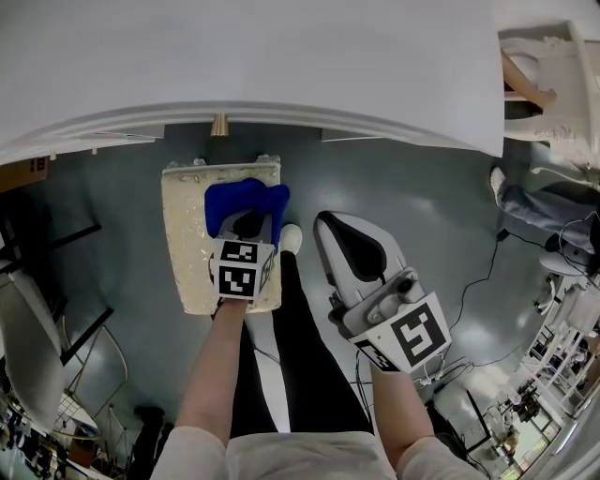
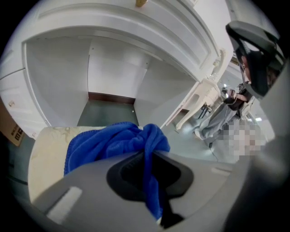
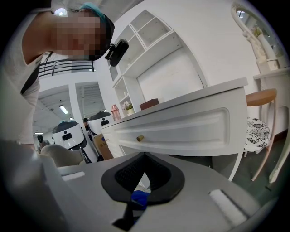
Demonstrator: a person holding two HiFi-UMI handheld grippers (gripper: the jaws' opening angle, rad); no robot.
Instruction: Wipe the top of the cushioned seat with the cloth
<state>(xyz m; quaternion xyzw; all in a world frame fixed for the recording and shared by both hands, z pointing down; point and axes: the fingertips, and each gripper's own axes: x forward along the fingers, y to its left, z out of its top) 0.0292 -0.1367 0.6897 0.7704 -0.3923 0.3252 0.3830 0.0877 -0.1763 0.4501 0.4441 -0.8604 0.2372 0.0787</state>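
Right gripper (image 1: pixel 330 227) hangs closed and empty; left gripper (image 1: pixel 248 223) clamps the blue cloth (image 1: pixel 232 197) on the cushioned seat (image 1: pixel 184 246).

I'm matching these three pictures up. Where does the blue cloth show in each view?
Head view: the blue cloth lies bunched on the cushioned seat, just ahead of the left gripper.
Left gripper view: centre, clamped in that gripper's jaws, draped onto the seat.
Right gripper view: only a small blue patch seen past the right gripper's shut jaws, probably the cloth.
Shared landmark: the desk's brass knob, in all three.
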